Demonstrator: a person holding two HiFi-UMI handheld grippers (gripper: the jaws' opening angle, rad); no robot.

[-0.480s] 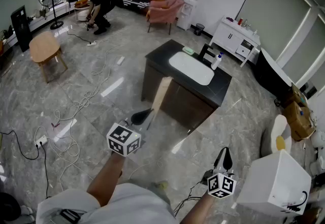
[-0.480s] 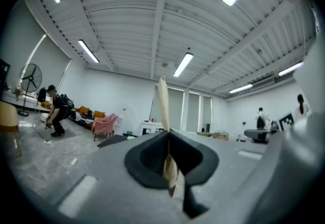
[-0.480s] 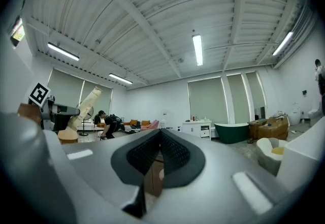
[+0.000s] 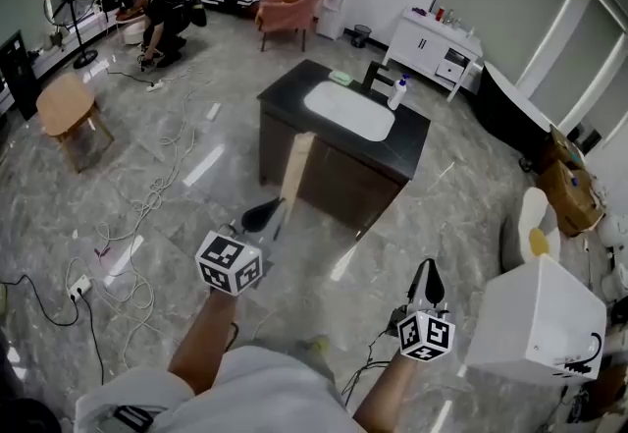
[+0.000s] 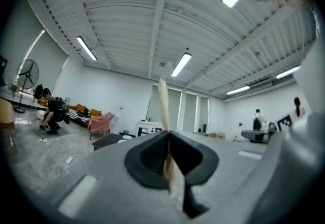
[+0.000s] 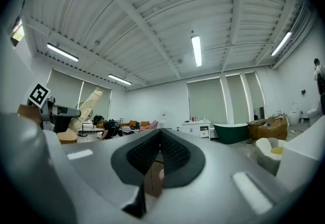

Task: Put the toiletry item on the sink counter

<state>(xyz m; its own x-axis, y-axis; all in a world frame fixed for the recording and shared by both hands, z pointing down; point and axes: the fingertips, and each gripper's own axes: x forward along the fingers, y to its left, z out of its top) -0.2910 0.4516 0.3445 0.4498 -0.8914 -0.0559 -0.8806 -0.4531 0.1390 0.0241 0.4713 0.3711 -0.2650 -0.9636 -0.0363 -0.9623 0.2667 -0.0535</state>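
A long cream tube point(image 4: 294, 174), the toiletry item, sticks out forward from my left gripper point(image 4: 261, 216), which is shut on its lower end. In the left gripper view the tube point(image 5: 163, 103) stands edge-on between the closed jaws of that gripper point(image 5: 167, 139). The dark sink counter point(image 4: 285, 99) with its white basin point(image 4: 348, 111) stands ahead, well beyond the tube's tip. My right gripper point(image 4: 430, 281) hangs lower right over the floor, shut and empty; in its own view that gripper point(image 6: 160, 135) shows jaws that meet.
On the counter lie a green soap point(image 4: 340, 78) and a white spray bottle point(image 4: 397, 92). A white box point(image 4: 535, 328) stands at my right. Cables point(image 4: 147, 200) trail over the floor at left, near a wooden table point(image 4: 64, 105). A person point(image 4: 162, 11) crouches far back.
The head view has swung a little, so the counter sits further left and up. The left gripper has drifted slightly left, tube still in it. The right gripper has barely moved.
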